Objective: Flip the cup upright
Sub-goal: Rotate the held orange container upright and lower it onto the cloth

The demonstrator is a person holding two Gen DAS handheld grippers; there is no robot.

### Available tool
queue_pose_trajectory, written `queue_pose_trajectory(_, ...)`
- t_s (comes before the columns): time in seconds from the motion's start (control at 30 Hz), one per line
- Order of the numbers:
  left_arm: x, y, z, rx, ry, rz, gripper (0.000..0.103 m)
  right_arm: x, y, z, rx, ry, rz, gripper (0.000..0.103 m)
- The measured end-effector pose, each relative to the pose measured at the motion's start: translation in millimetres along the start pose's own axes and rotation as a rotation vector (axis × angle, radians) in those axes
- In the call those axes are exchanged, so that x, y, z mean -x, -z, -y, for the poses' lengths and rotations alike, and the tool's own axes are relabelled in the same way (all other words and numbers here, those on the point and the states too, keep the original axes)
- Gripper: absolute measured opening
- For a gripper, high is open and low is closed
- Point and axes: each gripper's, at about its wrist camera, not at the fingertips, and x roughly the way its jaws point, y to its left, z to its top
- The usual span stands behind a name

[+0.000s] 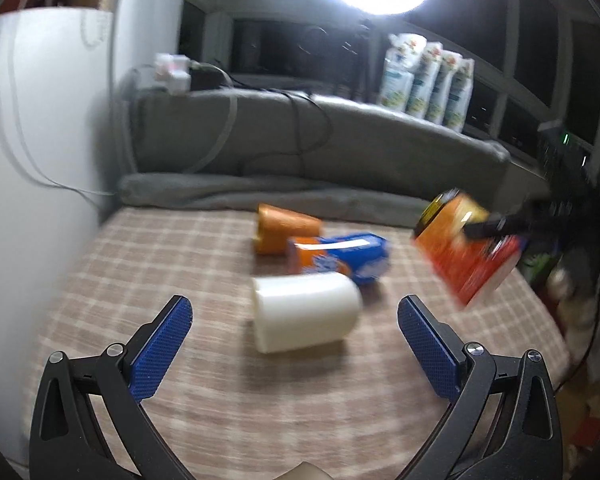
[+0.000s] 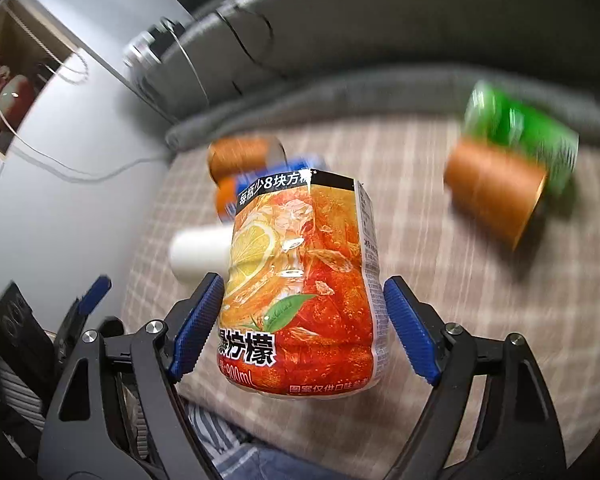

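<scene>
From the left wrist, the left gripper (image 1: 296,312) stood spread wide, empty, above the white plastic cup (image 1: 305,311) lying sideways on the checked cloth (image 1: 172,248). From the right wrist, the right gripper (image 2: 303,307) grasped an orange-labelled iced-tea cup (image 2: 300,284) aloft.

Bare checked bed cover (image 1: 148,280) lies left of the white cup (image 1: 304,312); a blue packet (image 1: 340,256) crowds close behind it.

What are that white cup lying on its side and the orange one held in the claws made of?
White cup: probably matte plastic, plain, opaque, no gloss. Orange cup, in the right gripper: apparently thin glossy plastic with a printed iced-tea label; glare and ribbed, dented walls suggest a cut bottle.
</scene>
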Motion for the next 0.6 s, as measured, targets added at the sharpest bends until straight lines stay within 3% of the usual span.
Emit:
queue_pose_trajectory(0.27,-40,2,28,0.071,0.226,-0.205,0.102,-36,22,19,-0.058,-0.024,-0.084,0.086)
queue_pose_trajectory(0.43,-58,2,43,0.110,0.297,-0.279,0.102,-34,20,24,-0.068,-0.060,-0.091,0.088)
queue_pose_trajectory(0.6,-75,3,46,0.160,0.314,-0.334,0.101,-5,27,32,-0.061,-0.027,-0.015,0.090)
